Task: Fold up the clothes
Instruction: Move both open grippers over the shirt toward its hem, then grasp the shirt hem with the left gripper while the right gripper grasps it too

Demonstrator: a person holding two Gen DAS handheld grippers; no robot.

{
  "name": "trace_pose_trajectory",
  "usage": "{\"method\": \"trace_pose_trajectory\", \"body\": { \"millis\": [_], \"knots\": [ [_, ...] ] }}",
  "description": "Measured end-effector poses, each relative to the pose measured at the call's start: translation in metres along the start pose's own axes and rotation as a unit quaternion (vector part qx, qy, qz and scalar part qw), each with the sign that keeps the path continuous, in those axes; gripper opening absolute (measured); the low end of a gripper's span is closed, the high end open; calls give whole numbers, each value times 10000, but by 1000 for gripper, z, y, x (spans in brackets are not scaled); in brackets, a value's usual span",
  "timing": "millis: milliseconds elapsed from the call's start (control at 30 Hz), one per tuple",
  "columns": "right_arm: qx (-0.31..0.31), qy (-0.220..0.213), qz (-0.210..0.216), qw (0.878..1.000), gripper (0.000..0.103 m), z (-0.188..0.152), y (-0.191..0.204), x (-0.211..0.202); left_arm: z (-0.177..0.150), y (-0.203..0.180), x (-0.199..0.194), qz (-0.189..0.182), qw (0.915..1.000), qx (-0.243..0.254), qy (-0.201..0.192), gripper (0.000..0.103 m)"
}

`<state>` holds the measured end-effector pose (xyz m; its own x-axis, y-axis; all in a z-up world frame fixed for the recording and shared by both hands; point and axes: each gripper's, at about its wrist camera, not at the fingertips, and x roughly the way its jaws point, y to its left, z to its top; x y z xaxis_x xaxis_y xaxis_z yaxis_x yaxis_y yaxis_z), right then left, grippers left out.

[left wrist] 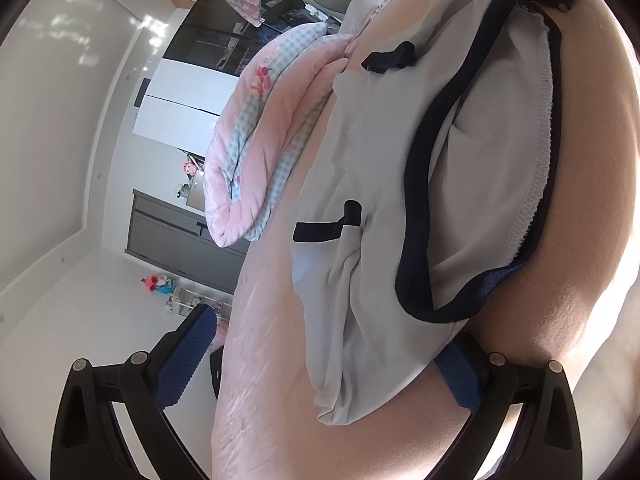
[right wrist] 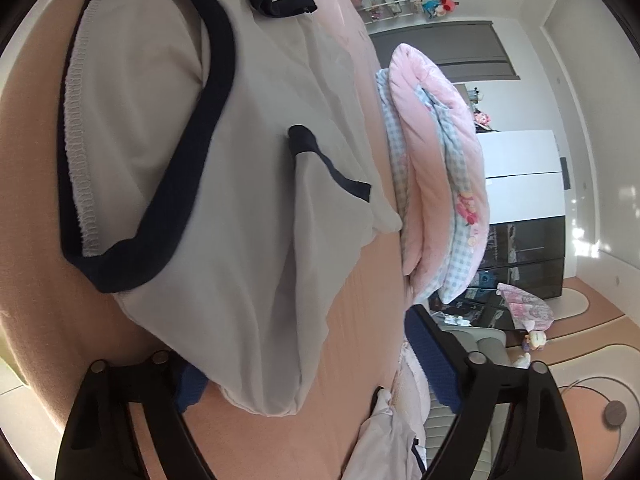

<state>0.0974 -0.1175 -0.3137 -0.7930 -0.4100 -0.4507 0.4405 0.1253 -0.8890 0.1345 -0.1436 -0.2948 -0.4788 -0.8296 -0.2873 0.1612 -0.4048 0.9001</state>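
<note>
Shirt (right wrist: pixel 248 216) lies between right claw (right wrist: pixel 316 376) fingers — untouched.

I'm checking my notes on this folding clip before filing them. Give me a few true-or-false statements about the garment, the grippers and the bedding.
1. The light grey garment has dark navy trim. True.
2. The garment lies on a green surface. False: it lies on the pink bed sheet.
3. The left gripper has its jaws wide apart, a corner of the garment between them. True.
4. The right gripper is clamped shut on nothing. False: its jaws stand apart around the garment's lower corner.
5. A folded pink and blue-checked quilt lies beyond the garment. True.
</note>
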Motion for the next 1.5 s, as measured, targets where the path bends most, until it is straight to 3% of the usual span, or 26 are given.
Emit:
{"method": "trace_pose_trajectory", "body": {
  "millis": [67, 100, 233, 367, 433, 633, 767, 867, 967, 1033, 1067, 1100, 1133, 1167, 1267, 1367, 1500],
  "knots": [
    [-41, -49, 148, 9999, 55, -2, 7, -3, 2, -1, 1, -35, 9999, 145, -14, 102],
    [-66, -52, 162, 9998, 51, -2, 12, -4, 3, -1, 2, -84, 9998, 200, 1, 102],
    [-371, 22, 255, 9990, 7, -1, 35, -6, 6, 6, 11, -516, 9982, 293, 72, 103],
    [-663, 133, 18, 9977, 7, 3, 45, -4, 10, 17, 25, -1039, 9938, 352, 202, 103],
    [-586, 89, 80, 9982, 7, 2, 43, -4, 14, 18, 29, -1097, 9921, 530, 287, 103],
    [-454, 27, 70, 9989, 7, -1, 40, -5, 14, 16, 33, -1052, 9882, 1010, 462, 103],
    [-415, 8, 42, 9991, 7, -1, 39, -4, 7, 18, 39, -701, 9870, 1351, 518, 103],
    [-384, -8, 47, 9993, 7, -2, 38, -4, 6, 17, 42, -756, 9879, 1193, 646, 101],
    [-385, 11, 13, 9993, 7, -1, 38, -4, 2, 10, 35, -955, 9862, 1235, 554, 81],
    [-400, 48, -66, 9992, 7, -1, 40, -5, -1, -1, 30, -1193, 9830, 1269, 581, 37],
    [-405, 66, -113, 9991, 7, -1, 40, -6, -3, -6, 27, -1311, 9812, 1285, 595, 26],
    [-404, 80, -157, 9990, 7, 0, 41, -6, -5, -15, 25, -1327, 9803, 1343, 590, 6],
    [-406, 93, -193, 9989, 7, 0, 41, -6, -6, -21, 23, -1151, 9827, 1347, 531, 0],
    [-415, 93, -211, 9989, 7, 0, 41, -6, -7, -26, 22, -968, 9850, 1348, 471, 0],
    [-430, 92, -171, 9989, 7, 1, 40, -6, -10, -13, 24, -1223, 9878, 856, 451, 0],
    [-460, 93, -141, 9988, 7, 1, 39, -5, -9, -4, 30, -1530, 9853, 571, 501, 0],
    [-499, 93, -44, 9987, 7, 0, 37, -4, -8, -7, 29, -1393, 9868, 687, 466, 0]
  ]
}}
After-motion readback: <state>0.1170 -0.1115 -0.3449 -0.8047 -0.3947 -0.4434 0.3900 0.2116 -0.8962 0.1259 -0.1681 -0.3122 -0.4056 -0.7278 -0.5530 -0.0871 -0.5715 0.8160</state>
